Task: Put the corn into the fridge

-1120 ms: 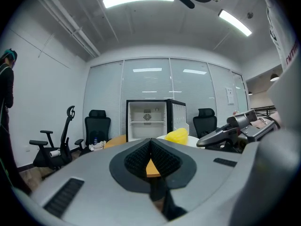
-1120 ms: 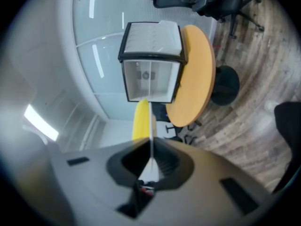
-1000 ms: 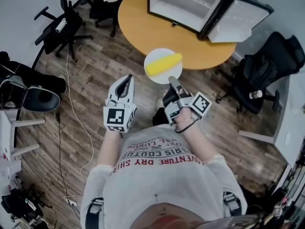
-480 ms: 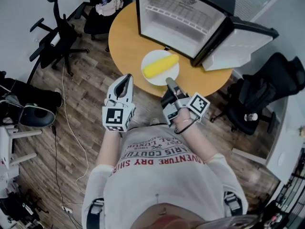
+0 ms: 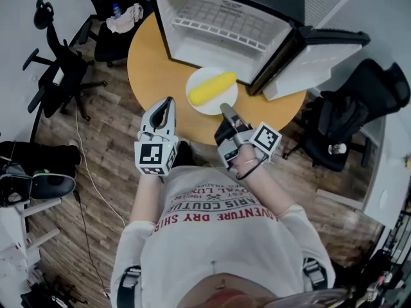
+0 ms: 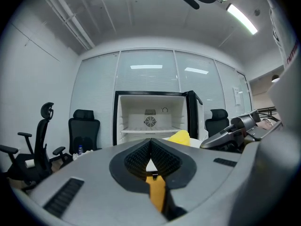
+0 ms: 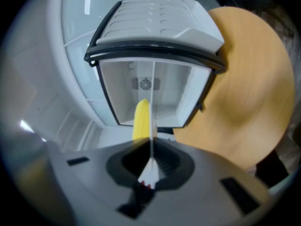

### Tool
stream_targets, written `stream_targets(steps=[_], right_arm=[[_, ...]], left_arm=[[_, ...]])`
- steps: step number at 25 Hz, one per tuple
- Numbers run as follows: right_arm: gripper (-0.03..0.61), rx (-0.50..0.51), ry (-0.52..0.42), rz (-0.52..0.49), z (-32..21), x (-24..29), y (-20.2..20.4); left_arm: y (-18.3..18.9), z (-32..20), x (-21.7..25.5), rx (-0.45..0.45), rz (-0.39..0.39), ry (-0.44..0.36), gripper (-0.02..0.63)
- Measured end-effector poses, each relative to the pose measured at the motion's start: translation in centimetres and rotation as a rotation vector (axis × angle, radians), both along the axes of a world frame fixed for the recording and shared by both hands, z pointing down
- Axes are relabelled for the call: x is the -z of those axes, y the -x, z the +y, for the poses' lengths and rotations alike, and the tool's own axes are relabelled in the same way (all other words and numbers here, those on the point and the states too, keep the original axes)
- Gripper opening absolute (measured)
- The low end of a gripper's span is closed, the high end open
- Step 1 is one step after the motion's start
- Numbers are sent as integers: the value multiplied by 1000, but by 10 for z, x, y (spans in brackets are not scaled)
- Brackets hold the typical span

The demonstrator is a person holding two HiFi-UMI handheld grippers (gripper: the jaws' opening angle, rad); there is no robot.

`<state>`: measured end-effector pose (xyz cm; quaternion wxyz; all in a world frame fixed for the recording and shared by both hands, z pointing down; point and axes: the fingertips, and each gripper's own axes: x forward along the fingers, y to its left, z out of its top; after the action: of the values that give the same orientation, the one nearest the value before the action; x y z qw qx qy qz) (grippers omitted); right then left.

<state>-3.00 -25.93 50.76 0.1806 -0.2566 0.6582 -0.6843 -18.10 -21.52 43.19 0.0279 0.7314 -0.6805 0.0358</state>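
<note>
Corn (image 5: 212, 88) on plate (image 5: 215, 109) by open fridge (image 5: 218, 24).
My R gripper (image 5: 226, 110) pinches plate rim; L gripper (image 5: 168, 101) closed, empty.

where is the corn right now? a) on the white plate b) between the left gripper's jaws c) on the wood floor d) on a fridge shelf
a: the corn lies on the white plate, whose rim the right gripper pinches in front of the open fridge.
</note>
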Motion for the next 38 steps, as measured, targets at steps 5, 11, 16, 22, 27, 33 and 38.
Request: stream_targets(steps=[5, 11, 16, 22, 27, 33, 38], right_arm=[[40, -99, -5, -4, -32, 6, 6], [40, -216, -38, -18, -76, 24, 27], [40, -310, -54, -22, -111, 32, 42], [40, -413, -63, -8, -142, 32, 49], [40, -504, -41, 16, -161, 24, 45], [40, -572, -13, 25, -177, 17, 41], [43, -605, 11, 16, -190, 15, 43]], left_arm=[[12, -50, 6, -107, -6, -6, 28], [36, -108, 17, -215, -9, -13, 28], [54, -147, 21, -298, -13, -19, 28], [68, -176, 15, -373, -6, -14, 28], [70, -192, 4, -424, 2, 9, 28], [59, -202, -6, -498, -22, 25, 28], [61, -212, -8, -512, -19, 31, 28]])
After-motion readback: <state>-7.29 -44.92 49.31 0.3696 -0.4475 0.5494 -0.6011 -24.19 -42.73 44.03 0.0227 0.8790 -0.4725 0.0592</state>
